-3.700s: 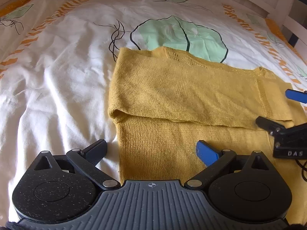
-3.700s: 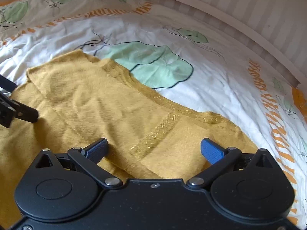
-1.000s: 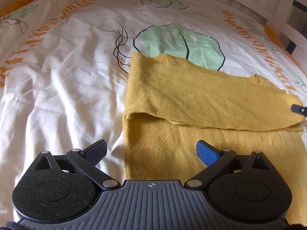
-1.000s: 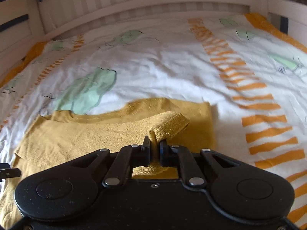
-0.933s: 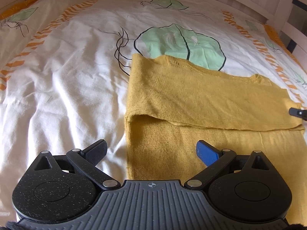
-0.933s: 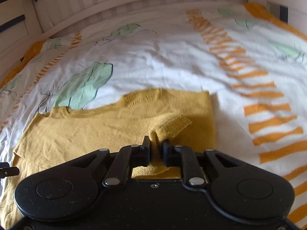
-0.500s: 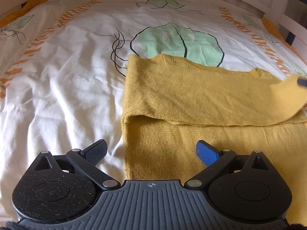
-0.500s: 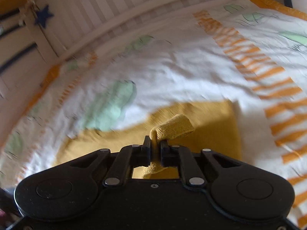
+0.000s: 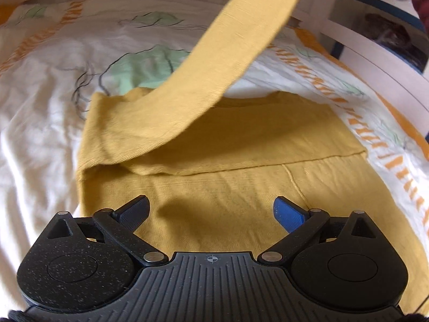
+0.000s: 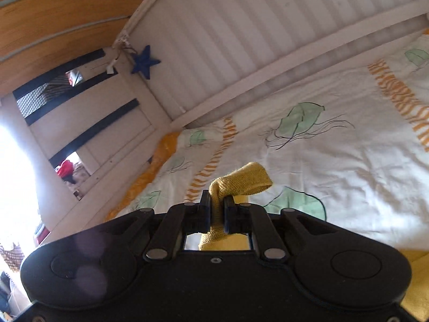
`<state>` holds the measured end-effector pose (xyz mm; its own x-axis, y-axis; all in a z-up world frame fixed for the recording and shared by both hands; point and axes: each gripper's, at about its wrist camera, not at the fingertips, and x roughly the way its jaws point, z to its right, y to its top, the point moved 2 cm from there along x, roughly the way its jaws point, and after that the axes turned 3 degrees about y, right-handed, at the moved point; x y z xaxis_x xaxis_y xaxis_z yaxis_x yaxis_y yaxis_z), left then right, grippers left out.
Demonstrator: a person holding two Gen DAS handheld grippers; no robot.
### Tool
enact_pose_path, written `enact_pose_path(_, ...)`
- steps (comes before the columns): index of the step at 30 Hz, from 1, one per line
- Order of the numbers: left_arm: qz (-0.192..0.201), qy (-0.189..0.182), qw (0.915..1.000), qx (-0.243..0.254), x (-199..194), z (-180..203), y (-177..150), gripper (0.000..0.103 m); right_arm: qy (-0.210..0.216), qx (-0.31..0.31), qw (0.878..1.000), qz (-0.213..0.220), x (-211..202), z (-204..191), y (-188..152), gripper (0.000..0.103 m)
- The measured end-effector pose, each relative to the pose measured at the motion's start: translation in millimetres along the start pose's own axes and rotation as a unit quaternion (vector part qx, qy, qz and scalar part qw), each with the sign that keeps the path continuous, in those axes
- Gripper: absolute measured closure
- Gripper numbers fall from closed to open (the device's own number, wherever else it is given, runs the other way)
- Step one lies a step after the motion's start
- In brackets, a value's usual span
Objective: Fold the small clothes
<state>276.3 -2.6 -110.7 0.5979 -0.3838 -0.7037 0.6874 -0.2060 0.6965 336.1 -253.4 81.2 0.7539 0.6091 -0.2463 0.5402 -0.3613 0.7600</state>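
A mustard yellow knit sweater (image 9: 241,182) lies on the bed, its body partly folded. One sleeve (image 9: 214,61) rises off it as a long strip up toward the top right of the left wrist view. My right gripper (image 10: 216,210) is shut on the sleeve's cuff (image 10: 241,179) and holds it high above the bed. My left gripper (image 9: 211,212) is open and empty, low over the sweater's near part. The right gripper itself is out of the left wrist view.
The white duvet (image 9: 40,112) has green jellyfish prints and orange stripes. A white slatted bed rail (image 10: 241,35) runs along the far side, with a blue star (image 10: 144,61) hanging on it. More rail stands at the right (image 9: 375,53).
My right gripper has lifted the sleeve cuff high off the sweater and tilted upward. The sleeve now hangs as a strip in the air. My left gripper has stayed open in place.
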Motion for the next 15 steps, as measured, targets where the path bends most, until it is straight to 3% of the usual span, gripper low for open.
enact_pose_path(6, 0.003, 0.007, 0.9999, 0.014, 25.6, -8.9, 3.7, 0.003, -0.002, 0.012, 1.000, -0.001, -0.3, 6.7, -5.3, 0.087)
enact_pose_path(8, 0.030, 0.010, 0.9994, 0.015, 20.3, -10.5, 5.6, 0.003, -0.004, 0.015, 1.000, -0.001, -2.7, 11.2, -6.5, 0.087)
enact_pose_path(12, 0.108, 0.065, 0.9920, -0.003, -5.2, -19.1, 15.8, 0.003, -0.011, 0.027, 1.000, 0.002, -13.1, 20.5, -11.0, 0.087)
enact_pose_path(15, 0.142, 0.109, 0.9838, -0.008, -25.9, -16.2, 19.8, 0.003, -0.016, 0.030, 0.999, 0.001, -17.8, 26.3, -11.4, 0.086)
